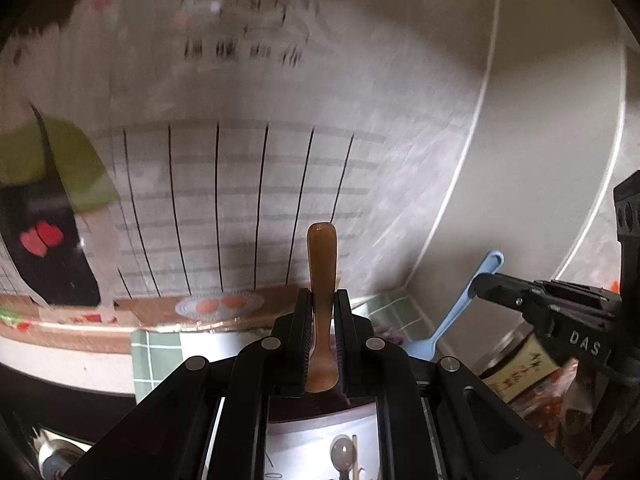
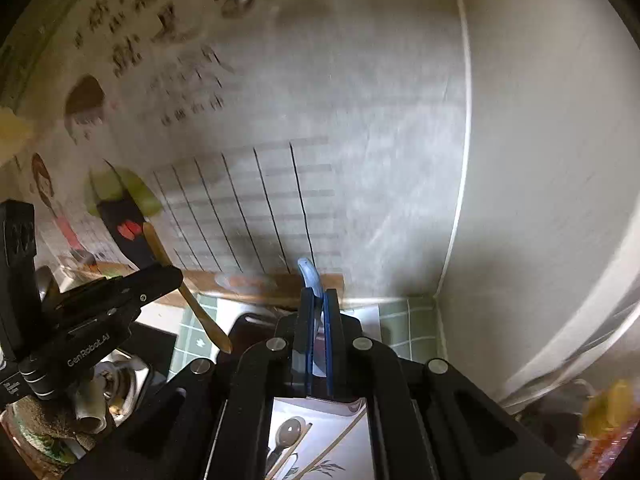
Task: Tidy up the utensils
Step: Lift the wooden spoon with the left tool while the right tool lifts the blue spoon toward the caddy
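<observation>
Above the green-tiled bench (image 2: 416,320), near its far corner where the walls meet, both tools hang raised. Left tool (image 1: 323,320) pinches a brown wooden spoon (image 1: 321,264), its handle pointing up toward the wall chart (image 1: 240,200). Right tool (image 2: 318,320) is pressed together on a light blue plastic spoon (image 2: 309,274), handle tip up. Below both lies a white tray (image 2: 320,440) printed with utensil outlines.

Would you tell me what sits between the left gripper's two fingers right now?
A brown spoon, clamped upright between the left gripper's fingers; the left wrist view shows it best.
</observation>
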Action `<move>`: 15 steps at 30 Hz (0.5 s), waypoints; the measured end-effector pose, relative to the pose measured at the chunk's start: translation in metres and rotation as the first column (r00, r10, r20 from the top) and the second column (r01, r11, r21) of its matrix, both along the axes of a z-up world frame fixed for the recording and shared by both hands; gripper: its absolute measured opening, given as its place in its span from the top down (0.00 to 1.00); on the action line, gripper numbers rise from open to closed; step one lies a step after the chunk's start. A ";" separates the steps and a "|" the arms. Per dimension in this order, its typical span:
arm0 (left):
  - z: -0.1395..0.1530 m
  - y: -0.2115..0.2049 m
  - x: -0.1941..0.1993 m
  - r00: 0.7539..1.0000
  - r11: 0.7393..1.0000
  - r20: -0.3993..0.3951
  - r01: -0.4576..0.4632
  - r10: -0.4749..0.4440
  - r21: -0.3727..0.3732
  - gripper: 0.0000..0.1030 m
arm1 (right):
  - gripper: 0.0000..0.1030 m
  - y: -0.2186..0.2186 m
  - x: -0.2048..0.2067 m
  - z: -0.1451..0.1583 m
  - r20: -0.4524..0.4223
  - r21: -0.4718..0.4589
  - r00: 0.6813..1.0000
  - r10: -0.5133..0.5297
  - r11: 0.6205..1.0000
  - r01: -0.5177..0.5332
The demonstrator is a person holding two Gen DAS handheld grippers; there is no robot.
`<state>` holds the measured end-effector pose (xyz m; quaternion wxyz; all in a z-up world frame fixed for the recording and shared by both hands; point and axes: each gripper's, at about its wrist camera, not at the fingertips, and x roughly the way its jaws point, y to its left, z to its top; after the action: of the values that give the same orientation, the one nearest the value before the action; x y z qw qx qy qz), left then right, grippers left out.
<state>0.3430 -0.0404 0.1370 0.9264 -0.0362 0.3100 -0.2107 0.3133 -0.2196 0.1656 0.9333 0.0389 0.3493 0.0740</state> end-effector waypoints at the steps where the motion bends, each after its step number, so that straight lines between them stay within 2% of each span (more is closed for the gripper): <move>1: -0.007 -0.002 0.005 1.000 1.000 -0.013 0.000 0.000 0.006 0.89 | 0.96 0.000 0.004 -0.009 -0.015 -0.002 1.000 0.002 1.000 -0.002; 7: -0.041 -0.015 0.017 0.999 0.997 -0.045 0.010 -0.007 0.075 0.89 | 0.96 0.001 0.025 -0.058 -0.101 -0.008 0.995 0.003 1.000 -0.003; 15: -0.075 -0.020 0.024 0.992 0.997 -0.125 0.016 -0.007 0.072 0.87 | 0.96 -0.002 0.038 -0.101 -0.190 0.000 0.982 -0.006 1.000 0.007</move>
<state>0.3673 -0.0601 0.0617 0.9047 -0.0139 0.3749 -0.2020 0.3512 -0.2214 0.0641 0.8960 0.0474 0.4364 0.0671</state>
